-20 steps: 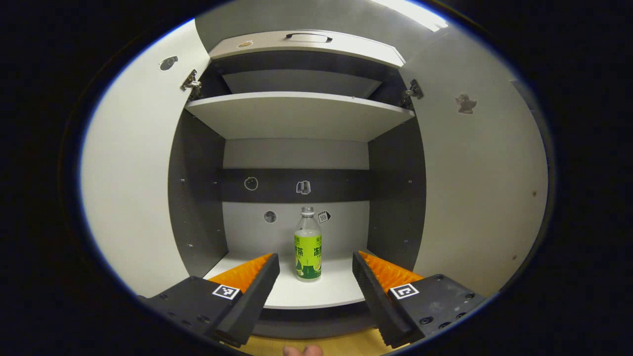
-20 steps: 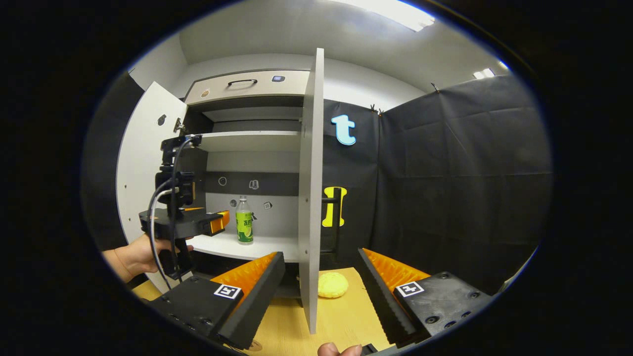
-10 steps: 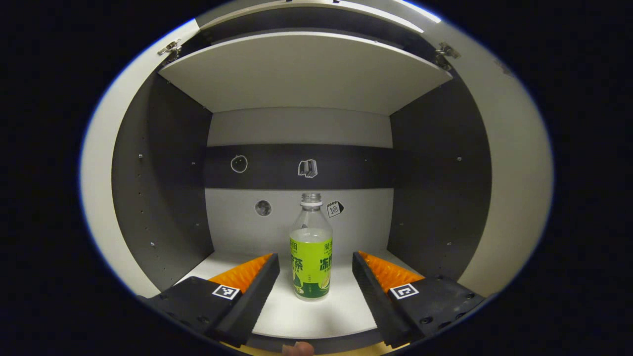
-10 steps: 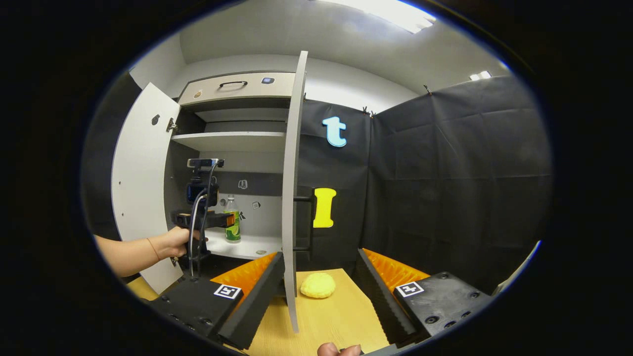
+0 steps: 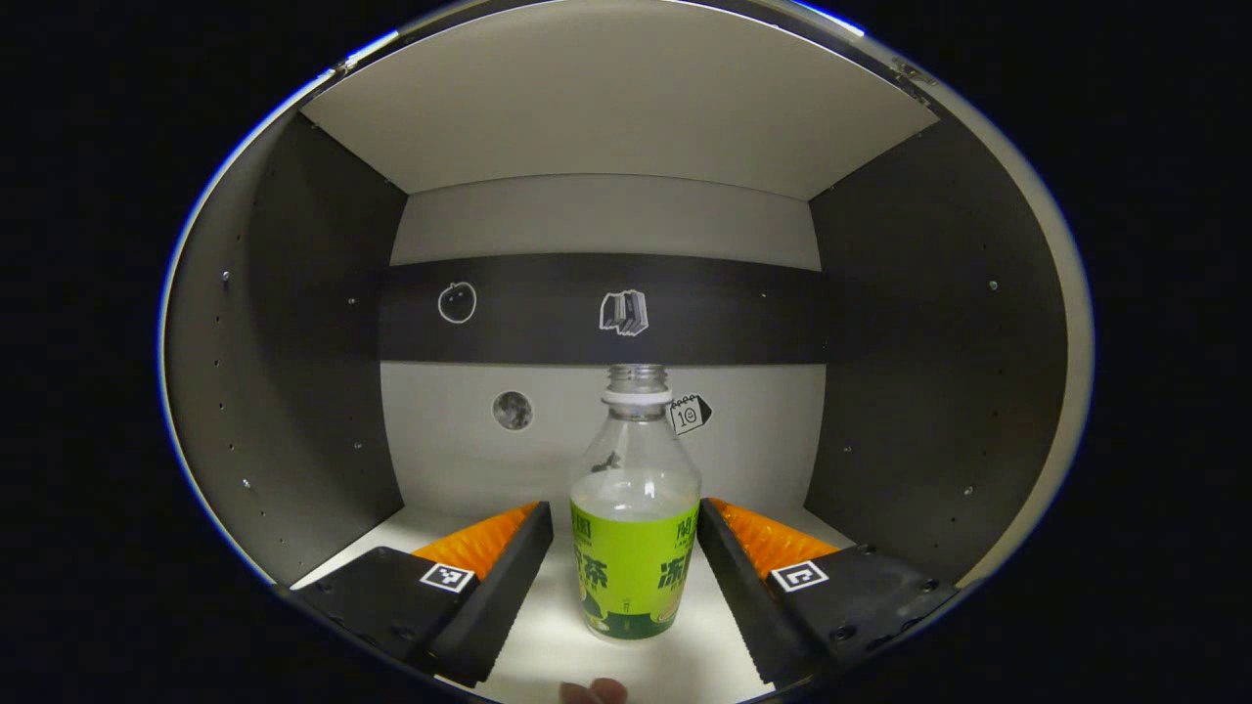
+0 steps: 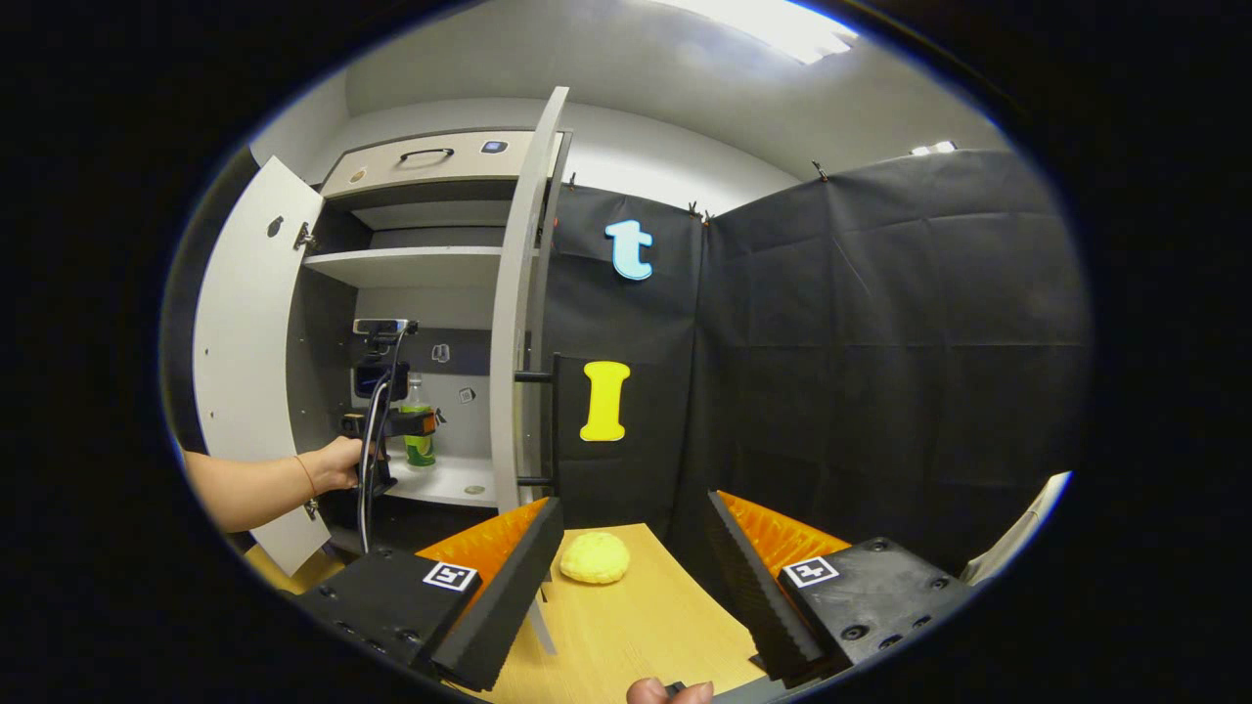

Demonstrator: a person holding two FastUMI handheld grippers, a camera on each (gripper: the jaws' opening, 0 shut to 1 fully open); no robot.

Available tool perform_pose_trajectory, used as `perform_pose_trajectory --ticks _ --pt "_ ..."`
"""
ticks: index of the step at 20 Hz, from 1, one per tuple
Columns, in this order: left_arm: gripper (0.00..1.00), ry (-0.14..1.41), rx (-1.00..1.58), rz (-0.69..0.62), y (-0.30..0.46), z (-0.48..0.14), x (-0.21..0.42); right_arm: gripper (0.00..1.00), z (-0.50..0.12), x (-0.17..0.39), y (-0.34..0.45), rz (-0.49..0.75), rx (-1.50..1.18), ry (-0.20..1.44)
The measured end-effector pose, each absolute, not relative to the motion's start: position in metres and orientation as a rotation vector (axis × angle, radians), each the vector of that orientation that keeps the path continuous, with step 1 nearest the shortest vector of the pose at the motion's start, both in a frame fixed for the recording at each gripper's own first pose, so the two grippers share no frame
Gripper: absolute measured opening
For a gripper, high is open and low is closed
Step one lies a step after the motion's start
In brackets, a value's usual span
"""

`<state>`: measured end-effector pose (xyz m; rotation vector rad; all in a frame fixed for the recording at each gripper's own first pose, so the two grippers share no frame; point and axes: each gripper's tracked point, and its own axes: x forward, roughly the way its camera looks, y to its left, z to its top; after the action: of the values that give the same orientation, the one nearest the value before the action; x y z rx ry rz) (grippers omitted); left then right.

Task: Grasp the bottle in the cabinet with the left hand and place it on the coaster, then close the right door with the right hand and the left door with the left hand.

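Clear plastic bottle [image 5: 635,508]: uncapped, part-filled, upright on the cabinet's lower shelf [image 5: 548,650], at 6 o'clock in the left gripper view.
Left gripper [image 5: 624,548]: spread wide, fingers flanking the bottle, not yet pressing.
Handling: likely light, smooth, squashable; grip the labelled waist, keep it upright.
Right gripper [image 6: 634,548]: released, empty above the wooden table [image 6: 646,626].
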<state>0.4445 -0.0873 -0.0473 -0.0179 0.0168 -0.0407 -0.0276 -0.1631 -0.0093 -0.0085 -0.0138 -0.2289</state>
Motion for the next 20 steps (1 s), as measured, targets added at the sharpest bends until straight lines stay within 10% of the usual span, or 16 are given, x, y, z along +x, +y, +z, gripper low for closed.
perform_pose_trajectory --ticks 9,20 --pt "0.78 0.043 -0.041 -0.072 -0.092 -0.044 0.446 0.97 -0.008 -0.028 -0.165 -0.232 -0.014 -0.018" --pt "0.77 -0.051 -0.027 -0.146 -0.084 0.004 0.308 0.98 -0.013 -0.035 -0.149 -0.181 0.047 -0.006"
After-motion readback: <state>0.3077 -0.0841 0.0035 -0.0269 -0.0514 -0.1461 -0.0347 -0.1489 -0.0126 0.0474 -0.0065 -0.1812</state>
